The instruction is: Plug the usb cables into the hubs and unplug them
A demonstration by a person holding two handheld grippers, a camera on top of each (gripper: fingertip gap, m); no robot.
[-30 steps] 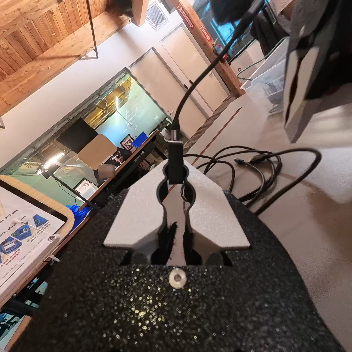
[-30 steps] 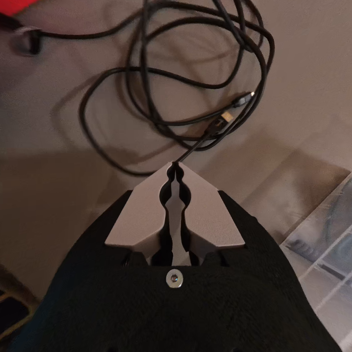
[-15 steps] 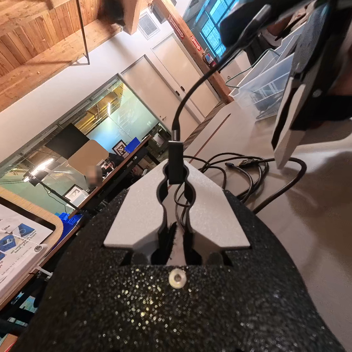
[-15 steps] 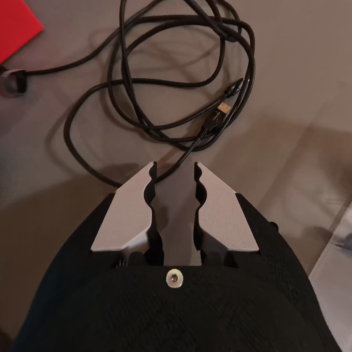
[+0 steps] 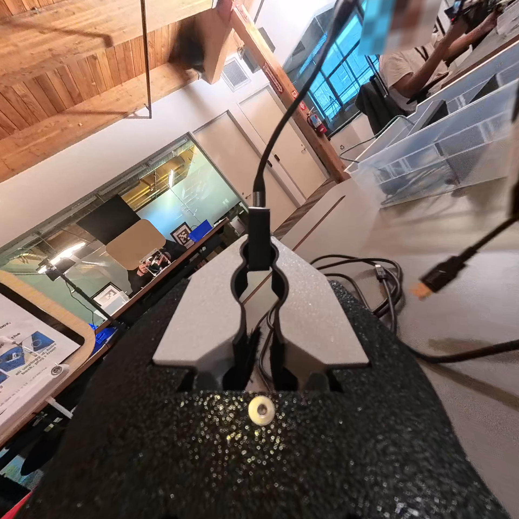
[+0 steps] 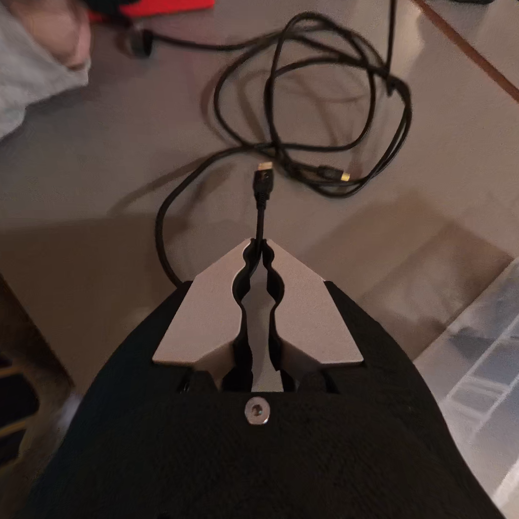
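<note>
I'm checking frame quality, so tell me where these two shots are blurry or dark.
Left wrist view: bright room, USB plug at right smeared by motion, hub sharp. Right wrist view: dim and shadowed, cable tangle soft, sleeve top left blurred.

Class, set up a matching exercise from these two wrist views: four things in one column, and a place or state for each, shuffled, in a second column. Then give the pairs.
Things
1. hub
2. USB plug
3. cable coil
4. clear bins

Places or states
A. lying loose on the table
B. clamped in the left gripper
C. standing at the table's far edge
D. held up off the table on its cable, which the right gripper pinches

Pairs: 1-B, 2-D, 3-A, 4-C
</note>
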